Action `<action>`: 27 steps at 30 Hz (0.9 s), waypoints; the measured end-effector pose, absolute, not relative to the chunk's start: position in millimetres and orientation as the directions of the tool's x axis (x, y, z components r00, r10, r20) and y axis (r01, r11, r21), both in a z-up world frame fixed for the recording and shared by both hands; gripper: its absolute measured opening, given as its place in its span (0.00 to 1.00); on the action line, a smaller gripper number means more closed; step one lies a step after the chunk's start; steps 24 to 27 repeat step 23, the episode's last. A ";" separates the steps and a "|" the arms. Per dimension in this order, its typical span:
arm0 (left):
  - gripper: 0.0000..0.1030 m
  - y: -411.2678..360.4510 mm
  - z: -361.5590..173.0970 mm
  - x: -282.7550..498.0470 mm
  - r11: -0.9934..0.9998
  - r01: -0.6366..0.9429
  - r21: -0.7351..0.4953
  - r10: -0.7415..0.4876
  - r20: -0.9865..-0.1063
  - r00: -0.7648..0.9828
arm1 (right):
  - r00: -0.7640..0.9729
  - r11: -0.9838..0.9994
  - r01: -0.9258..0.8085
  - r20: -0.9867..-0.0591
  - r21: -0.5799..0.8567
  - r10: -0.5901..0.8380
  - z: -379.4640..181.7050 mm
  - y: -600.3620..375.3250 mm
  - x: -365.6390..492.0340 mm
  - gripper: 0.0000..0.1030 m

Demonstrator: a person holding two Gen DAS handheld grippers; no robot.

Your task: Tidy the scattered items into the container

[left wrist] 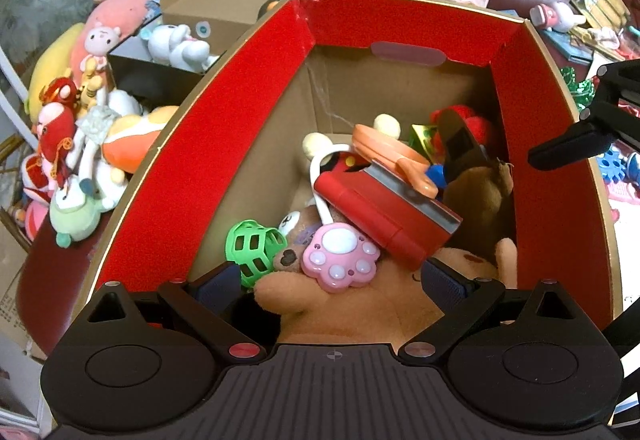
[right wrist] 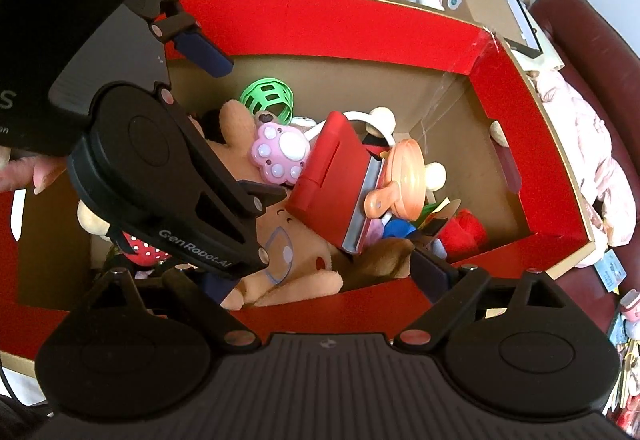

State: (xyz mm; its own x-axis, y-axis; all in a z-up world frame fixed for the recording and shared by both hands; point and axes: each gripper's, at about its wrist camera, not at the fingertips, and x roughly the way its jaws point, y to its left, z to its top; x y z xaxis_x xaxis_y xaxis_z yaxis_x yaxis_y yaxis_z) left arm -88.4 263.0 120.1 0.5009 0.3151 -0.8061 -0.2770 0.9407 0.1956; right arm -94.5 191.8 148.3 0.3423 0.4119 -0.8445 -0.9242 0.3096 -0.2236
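Hovering over the red box (left wrist: 248, 88), left gripper (left wrist: 332, 284) spread wide and empty, right gripper (right wrist: 320, 276) also spread, red case (left wrist: 384, 216) atop pink paw toy (left wrist: 340, 256), green ball (left wrist: 252, 244) beside it.

I see both views lit evenly by soft indoor light, colours saturated, shadows faint inside the red box (left wrist: 248, 144). Fisheye bending curves its rim hard toward the edges. White glare burns out the right edge of the left view. Focus holds sharp centrally.
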 end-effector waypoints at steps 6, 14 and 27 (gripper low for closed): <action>0.99 263.4 116.8 -87.8 0.943 -0.270 0.194 0.310 -0.807 0.502 | 0.338 0.304 -0.926 -0.851 -0.224 0.402 145.1 193.1 -93.3 0.90; 0.97 261.1 114.1 -87.8 0.944 -0.254 0.210 0.315 -0.803 0.506 | 0.332 0.296 -0.928 -0.860 -0.224 0.389 141.4 195.1 -91.6 0.92; 0.97 260.4 113.3 -85.6 0.946 -0.246 0.211 0.311 -0.803 0.508 | 0.330 0.301 -0.928 -0.863 -0.221 0.382 139.6 195.2 -88.9 0.93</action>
